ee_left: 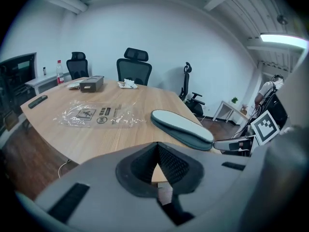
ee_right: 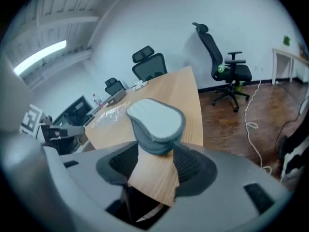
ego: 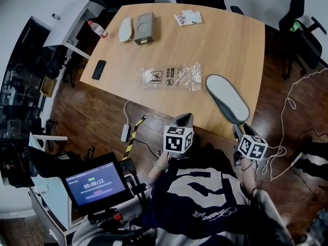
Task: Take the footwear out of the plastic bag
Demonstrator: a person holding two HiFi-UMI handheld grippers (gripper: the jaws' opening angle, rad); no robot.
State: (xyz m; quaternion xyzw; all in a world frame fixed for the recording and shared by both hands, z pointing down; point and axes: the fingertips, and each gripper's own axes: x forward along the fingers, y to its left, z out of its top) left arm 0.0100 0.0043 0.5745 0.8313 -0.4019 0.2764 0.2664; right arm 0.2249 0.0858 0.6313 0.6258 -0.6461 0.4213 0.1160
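Wooden table (ego: 225, 40), plastic bag (ego: 171, 78), dark floor (ego: 97, 117) (office chairs (ego: 302, 35))

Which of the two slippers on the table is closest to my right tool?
The grey slipper at the near edge of the table, right in front of the right tool. The pale slipper lies at the far end beside the grey box.

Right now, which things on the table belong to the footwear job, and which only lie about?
Job: grey slipper; clear plastic bag, lying flat.
Lying about: black flat device; grey box; white oval thing beside it; small packet at the far edge.
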